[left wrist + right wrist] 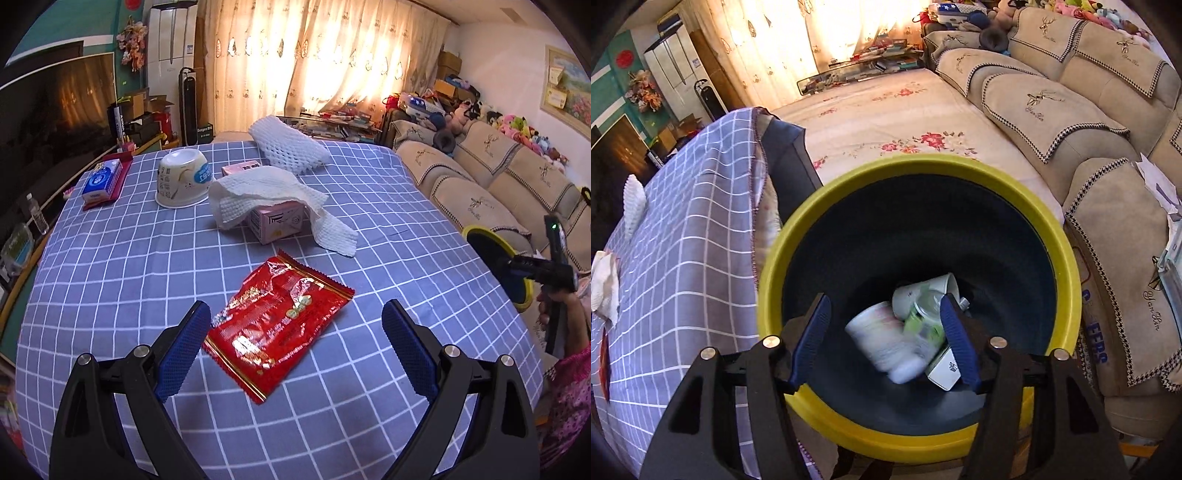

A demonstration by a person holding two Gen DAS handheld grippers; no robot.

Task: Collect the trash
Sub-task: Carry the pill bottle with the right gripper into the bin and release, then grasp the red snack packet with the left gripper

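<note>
My left gripper (295, 328) hangs wide open and empty over the crinkled, shiny red wrapper (277, 328) lying flat on the checked tablecloth (129, 266), while my right gripper (884, 325), jaws apart and empty, points into the yellow-rimmed bin (916, 166).

Table (110, 280) in blue checked cloth: red snack wrapper (277, 325) near edge; pink box (277, 221) under foam netting (273, 195) mid; upturned cup (183, 181), tissue pack (101, 181), foam sleeve (288, 144) far side.

Red wrapper (279, 325), blue checked tablecloth (110, 280)
</note>
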